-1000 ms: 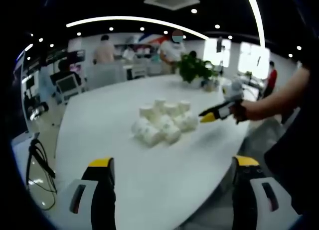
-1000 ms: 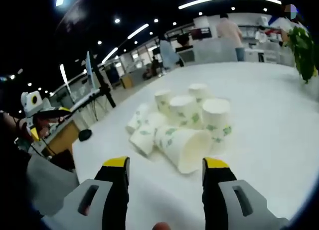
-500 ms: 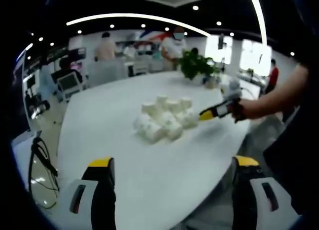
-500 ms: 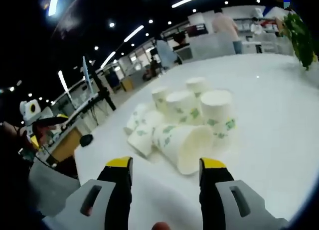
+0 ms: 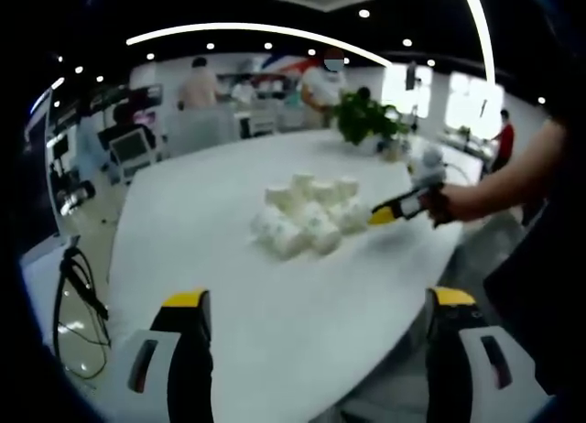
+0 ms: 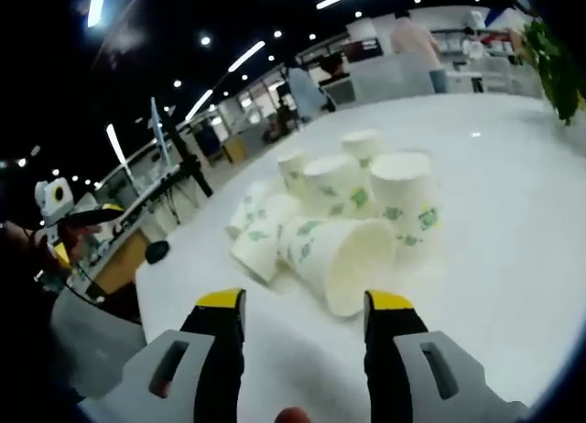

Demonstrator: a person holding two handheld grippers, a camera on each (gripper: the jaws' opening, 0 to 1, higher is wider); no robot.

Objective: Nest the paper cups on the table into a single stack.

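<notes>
White table | paper cups clustered, green-printed, some toppled

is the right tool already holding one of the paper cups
No, the right tool is open and empty; the nearest paper cup lies on its side on the table just ahead of its yellow tips.

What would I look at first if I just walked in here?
The heap of white paper cups with green prints, bunched in the middle of the big white table: some stand upside down, others lie on their sides. The nearest tipped cup points its open mouth at the right gripper, whose yellow-tipped jaws stand apart just short of it. Behind the cups, a leafy green plant sits at the table's far end.
</notes>
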